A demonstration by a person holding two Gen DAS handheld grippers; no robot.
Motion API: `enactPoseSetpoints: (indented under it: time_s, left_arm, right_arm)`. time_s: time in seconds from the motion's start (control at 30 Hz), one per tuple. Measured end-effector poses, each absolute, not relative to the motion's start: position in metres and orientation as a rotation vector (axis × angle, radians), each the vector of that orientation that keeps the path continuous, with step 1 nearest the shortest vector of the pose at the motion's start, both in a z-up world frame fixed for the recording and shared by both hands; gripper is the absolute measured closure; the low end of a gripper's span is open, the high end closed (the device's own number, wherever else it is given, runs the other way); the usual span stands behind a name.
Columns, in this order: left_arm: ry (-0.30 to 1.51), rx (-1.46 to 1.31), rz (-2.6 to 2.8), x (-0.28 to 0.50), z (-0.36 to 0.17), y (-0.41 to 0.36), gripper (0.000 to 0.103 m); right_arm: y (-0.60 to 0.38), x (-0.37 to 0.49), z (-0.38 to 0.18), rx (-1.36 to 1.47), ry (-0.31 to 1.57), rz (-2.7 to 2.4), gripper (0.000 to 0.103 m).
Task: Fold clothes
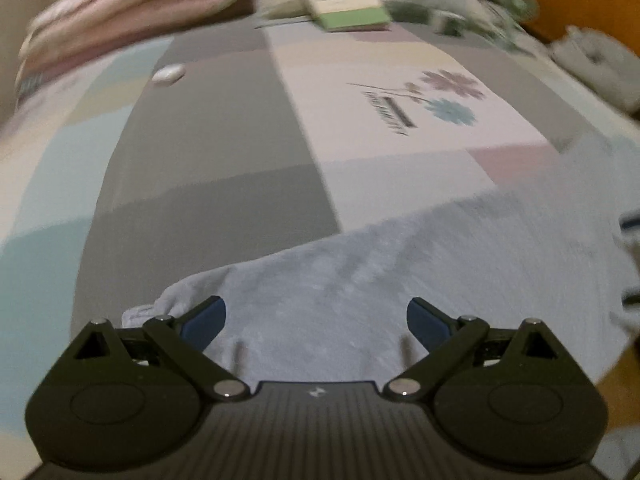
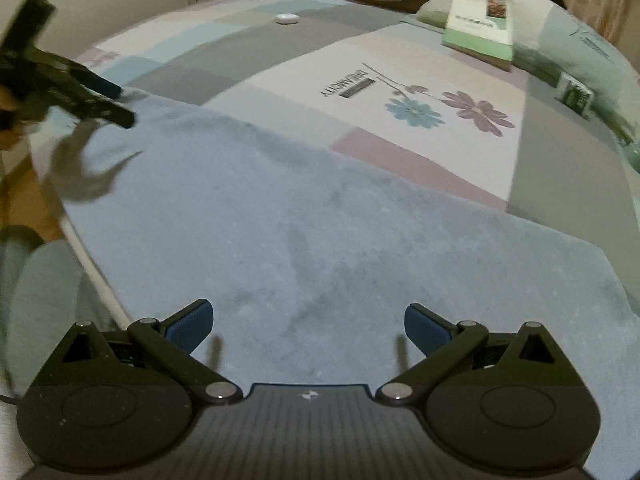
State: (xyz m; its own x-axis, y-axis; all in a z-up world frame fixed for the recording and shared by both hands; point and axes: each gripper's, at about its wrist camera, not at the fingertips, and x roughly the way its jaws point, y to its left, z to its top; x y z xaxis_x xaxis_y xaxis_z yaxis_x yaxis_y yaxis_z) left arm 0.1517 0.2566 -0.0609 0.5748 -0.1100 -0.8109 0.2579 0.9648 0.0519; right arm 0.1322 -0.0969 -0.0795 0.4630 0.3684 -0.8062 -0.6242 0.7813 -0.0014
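While both grippers' jaws gape empty, a blue garment (image 2: 320, 240) covers the bed (image 2: 248, 52).

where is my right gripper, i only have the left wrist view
Observer: The right gripper is over the middle of the pale blue garment, its fingers apart with nothing between them.
Operator: is the cloth flat on that side
Observer: Mostly flat in the right wrist view. Its right-hand corner lies spread on the patchwork bedsheet.
Operator: can you see my left gripper from there
Observer: Yes. The left gripper is at the garment's far left corner, blurred, with its shadow on the cloth. I cannot tell if it touches the cloth.
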Motion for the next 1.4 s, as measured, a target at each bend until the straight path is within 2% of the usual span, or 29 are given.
enactPoseSetpoints:
  time_s: [0.17,0.27,0.4,0.6,0.8,0.93,1.17,1.4]
  left_arm:
    - [0.952,0.273,-0.23,0.134,-0.076,0.234,0.005]
    - [0.99,0.266,-0.196,0.122,-0.094,0.242,0.004]
    - [0.986,0.211,-0.182,0.112,-0.088,0.253,0.004]
    - [0.944,0.228,-0.183,0.102,-0.078,0.246,0.004]
    - [0.998,0.048,-0.156,0.095,-0.1,0.275,0.003]
    - [1.006,0.086,-0.162,0.089,-0.096,0.277,0.003]
    - [0.924,0.085,-0.179,0.117,-0.072,0.272,0.003]
    - [0.94,-0.064,-0.186,0.174,-0.091,0.283,0.003]
  right_arm:
    - [-0.094,0.125,-0.099,-0.321,0.917,0.589,0.0]
    - [-0.101,0.107,-0.102,-0.335,0.9,0.571,0.0]
    - [-0.108,0.1,-0.093,-0.337,0.906,0.566,0.0]
    - [-0.092,0.13,-0.077,-0.261,0.817,0.62,0.0]
    - [-0.088,0.154,-0.101,-0.185,0.868,0.677,0.0]
    - [-0.11,0.156,-0.096,-0.148,0.875,0.573,0.0]
    - [-0.125,0.14,-0.082,-0.1,0.852,0.542,0.0]
    - [-0.122,0.139,-0.094,-0.094,0.89,0.528,0.0]
